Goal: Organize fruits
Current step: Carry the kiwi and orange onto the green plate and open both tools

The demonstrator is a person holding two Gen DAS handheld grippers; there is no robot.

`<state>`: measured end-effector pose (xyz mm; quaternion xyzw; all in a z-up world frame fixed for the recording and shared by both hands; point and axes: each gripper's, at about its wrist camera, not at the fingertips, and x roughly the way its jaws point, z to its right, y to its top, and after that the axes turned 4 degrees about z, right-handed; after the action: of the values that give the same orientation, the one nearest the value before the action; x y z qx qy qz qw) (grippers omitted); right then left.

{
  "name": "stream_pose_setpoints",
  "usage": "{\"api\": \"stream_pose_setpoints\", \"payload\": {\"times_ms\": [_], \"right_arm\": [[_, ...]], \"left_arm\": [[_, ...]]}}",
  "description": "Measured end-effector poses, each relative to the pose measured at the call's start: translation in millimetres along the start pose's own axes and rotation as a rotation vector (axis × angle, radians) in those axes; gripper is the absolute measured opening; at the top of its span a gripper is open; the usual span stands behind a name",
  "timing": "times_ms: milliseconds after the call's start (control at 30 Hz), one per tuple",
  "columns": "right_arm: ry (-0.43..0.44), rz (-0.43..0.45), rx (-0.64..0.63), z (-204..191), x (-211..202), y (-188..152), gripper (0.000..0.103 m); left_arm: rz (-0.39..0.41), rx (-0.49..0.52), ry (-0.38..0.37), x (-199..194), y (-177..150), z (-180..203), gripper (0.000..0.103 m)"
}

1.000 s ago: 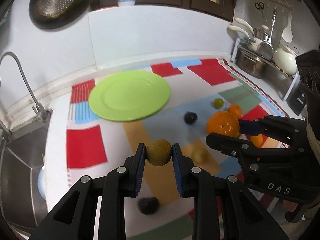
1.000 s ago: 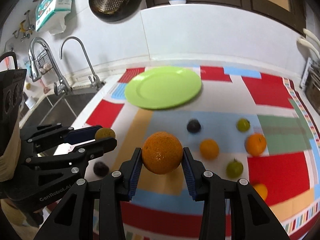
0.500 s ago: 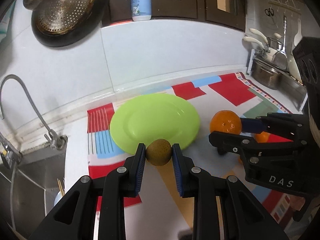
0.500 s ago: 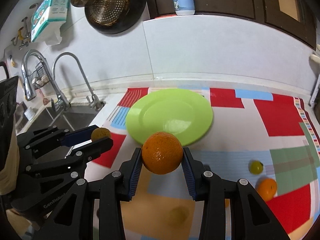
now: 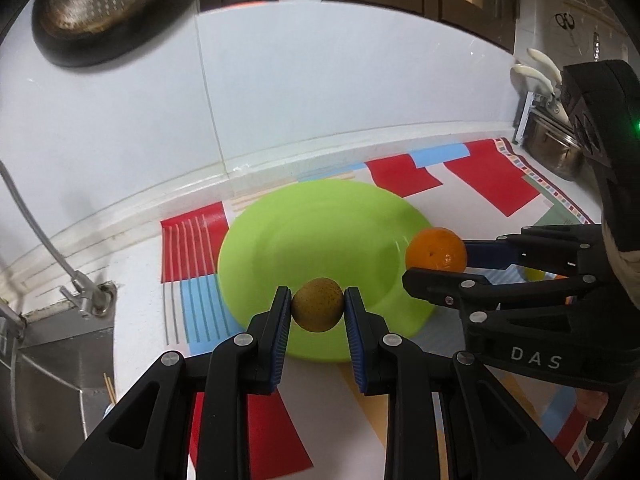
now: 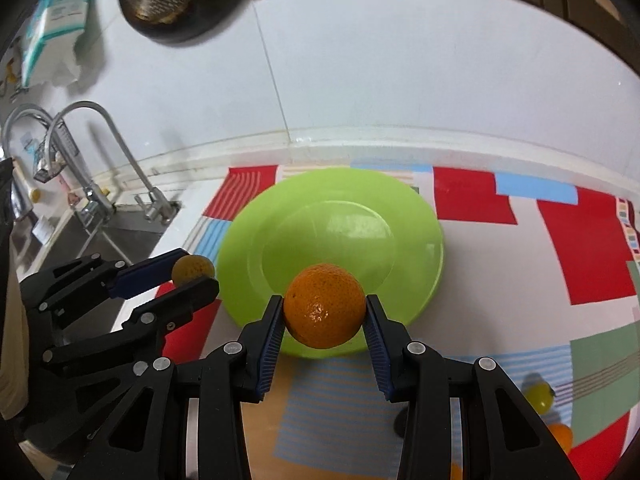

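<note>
Green plate [image 5: 320,236] sits empty on the table [image 5: 136,280]. Left tongs [image 5: 318,310] pinch a brownish fruit [image 5: 317,305], right tongs [image 6: 325,322] squeeze an orange [image 6: 325,312], both over the near rim. Let go there and they probably roll off.

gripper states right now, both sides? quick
Left gripper: shut on the brownish-green fruit, at the green plate's near rim.
Right gripper: shut on the orange, also at the plate's near edge.
</note>
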<state>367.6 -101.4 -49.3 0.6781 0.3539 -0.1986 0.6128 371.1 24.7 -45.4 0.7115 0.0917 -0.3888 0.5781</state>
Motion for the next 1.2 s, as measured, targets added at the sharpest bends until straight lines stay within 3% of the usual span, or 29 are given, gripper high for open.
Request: {"api": "stream_pose_setpoints", "payload": {"times_ms": [333, 700, 767, 967, 1200], "right_arm": [[-0.010, -0.092, 0.015, 8.8, 44.4, 5.4, 0.041], [-0.015, -0.122, 0.014, 12.7, 61.4, 5.1, 0.041], [-0.021, -0.118, 0.017, 13.2, 60.7, 5.2, 0.041], [-0.018, -0.092, 0.026, 12.6, 49.7, 5.7, 0.043], [-0.023, -0.013, 0.021, 6.1, 8.7, -0.5, 0.048]], "left_arm": [[-0.101, -0.032, -0.026, 44.7, -1.2, -13.1, 0.027], [-0.134, -0.040, -0.030, 61.3, -5.7, -17.1, 0.028], [-0.131, -0.037, -0.027, 60.7, -5.4, -17.1, 0.034], [-0.108, -0.036, -0.006, 43.7, -5.3, -17.6, 0.041], [-0.038, -0.046, 0.032, -1.4, -5.4, -10.9, 0.051]]}}
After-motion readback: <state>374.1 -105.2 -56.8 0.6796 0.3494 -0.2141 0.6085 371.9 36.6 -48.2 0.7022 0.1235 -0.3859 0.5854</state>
